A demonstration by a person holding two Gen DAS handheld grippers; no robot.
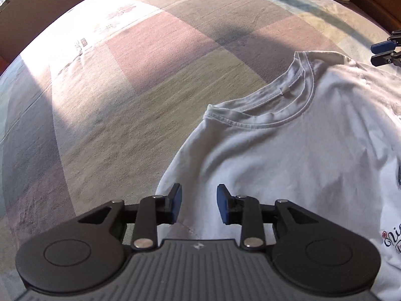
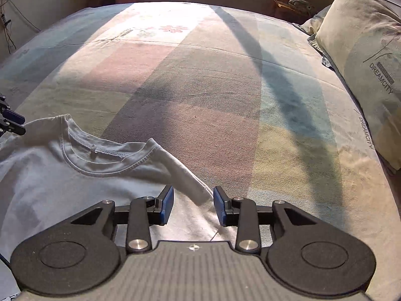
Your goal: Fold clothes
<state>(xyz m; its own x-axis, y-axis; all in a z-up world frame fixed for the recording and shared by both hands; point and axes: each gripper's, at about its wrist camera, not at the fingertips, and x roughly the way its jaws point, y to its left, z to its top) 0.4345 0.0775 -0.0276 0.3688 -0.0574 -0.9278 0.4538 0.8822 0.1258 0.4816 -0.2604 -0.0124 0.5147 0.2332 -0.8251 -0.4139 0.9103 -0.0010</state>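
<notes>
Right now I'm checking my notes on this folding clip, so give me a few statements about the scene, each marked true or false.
1. The white T-shirt lies on a bed sheet with coloured blocks. True.
2. The left gripper is clamped on the shirt's collar. False: its jaws stand apart over the shirt's edge, pinching nothing, well short of the collar.
3. The right gripper is open above the shirt. True.
4. The shirt is already folded into a neat square. False: it lies spread out, neckline showing, one shoulder rumpled.
5. A pillow printed DREAMCITY sits at the right of the right wrist view. True.
6. The shirt is plain, with no print. False: a print shows at the edge of the left wrist view.
</notes>
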